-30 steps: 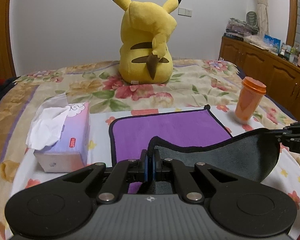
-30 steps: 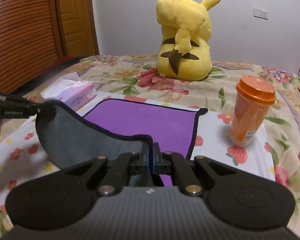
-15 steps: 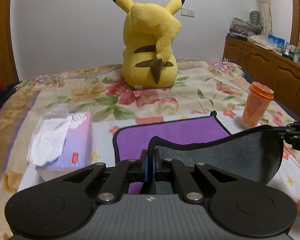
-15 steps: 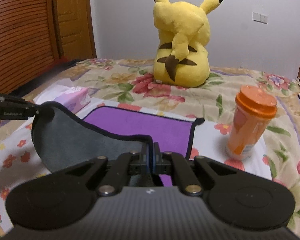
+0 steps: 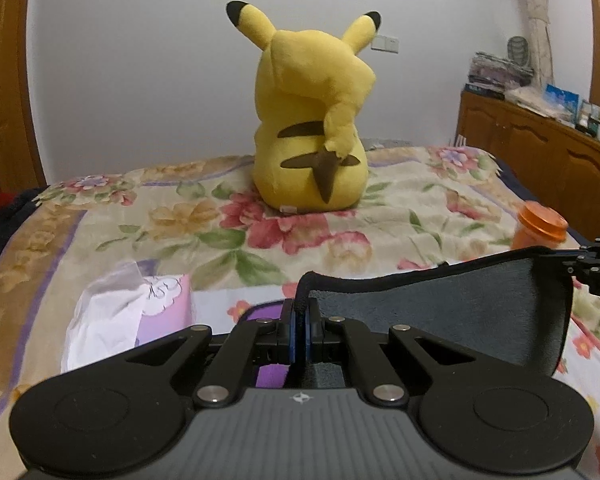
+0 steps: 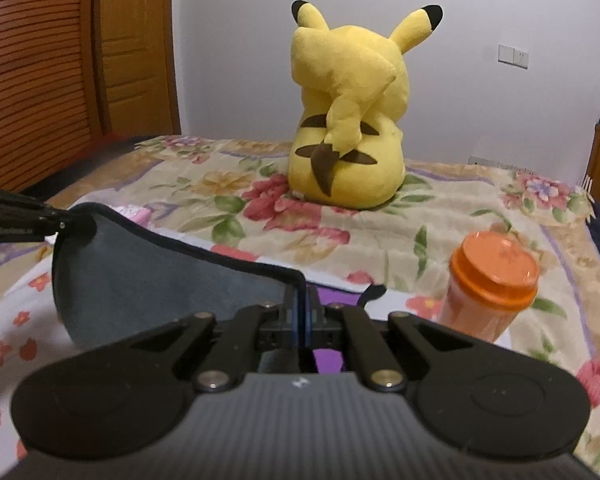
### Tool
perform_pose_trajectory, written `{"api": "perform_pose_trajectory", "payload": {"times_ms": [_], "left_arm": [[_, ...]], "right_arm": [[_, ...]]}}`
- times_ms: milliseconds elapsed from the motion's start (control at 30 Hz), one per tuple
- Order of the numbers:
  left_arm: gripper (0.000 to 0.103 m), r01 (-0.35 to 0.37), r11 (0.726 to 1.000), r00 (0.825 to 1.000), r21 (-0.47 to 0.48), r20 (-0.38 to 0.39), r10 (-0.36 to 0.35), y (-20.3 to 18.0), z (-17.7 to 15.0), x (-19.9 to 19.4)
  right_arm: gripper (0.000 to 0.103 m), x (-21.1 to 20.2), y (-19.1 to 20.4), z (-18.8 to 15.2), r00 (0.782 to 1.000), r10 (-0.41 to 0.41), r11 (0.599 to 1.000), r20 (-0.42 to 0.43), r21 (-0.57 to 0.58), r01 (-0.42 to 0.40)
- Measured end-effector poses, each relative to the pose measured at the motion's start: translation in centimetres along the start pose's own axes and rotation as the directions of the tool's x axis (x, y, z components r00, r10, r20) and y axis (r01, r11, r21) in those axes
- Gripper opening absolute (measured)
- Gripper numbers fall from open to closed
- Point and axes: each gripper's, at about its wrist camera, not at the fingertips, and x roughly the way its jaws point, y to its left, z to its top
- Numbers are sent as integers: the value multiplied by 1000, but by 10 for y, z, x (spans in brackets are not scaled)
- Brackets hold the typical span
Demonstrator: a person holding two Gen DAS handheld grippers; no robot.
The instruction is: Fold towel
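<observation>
Holding the towel [image 5: 440, 312] by its two near corners, we keep the left tongs [image 5: 300, 320] clamped on one corner and the right tongs [image 6: 302, 312] clamped on the other, so the edge hangs taut between them and the grey underside faces us; the purple face [image 5: 272, 376] shows only as a sliver below the tongs; we judge the raised edge is meant to go over the far half on the bed [image 5: 220, 232]; the orange cup [image 6: 492, 284] and tissue box [image 5: 160, 312] stand at either side, near enough to snag.

1 towel [image 5: 440, 312], 1 plush [image 5: 312, 132], 1 cup [image 6: 490, 292], 1 tissue box [image 5: 156, 308].
</observation>
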Motion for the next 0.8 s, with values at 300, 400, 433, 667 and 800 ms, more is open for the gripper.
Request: {"api": "perform_pose_trajectory", "payload": {"times_ms": [300, 400, 433, 667, 800], "left_arm": [[8, -25, 1000, 1000, -10, 7, 25, 11, 10, 29], [8, -35, 999, 999, -16, -6, 35, 15, 9, 43], [8, -38, 999, 999, -21, -12, 38, 16, 8, 47], [8, -61, 998, 997, 7, -41, 61, 16, 5, 75], [8, -72, 997, 995, 3, -75, 72, 20, 4, 95]], "right_arm": [[4, 30, -10, 9, 1000, -26, 999, 3, -22, 26], [4, 43, -11, 9, 999, -39, 999, -7, -34, 38], [4, 48, -12, 9, 999, -42, 998, -10, -37, 42], [4, 72, -15, 7, 998, -53, 997, -33, -58, 51], [4, 89, -18, 1, 997, -63, 996, -51, -71, 59]]}}
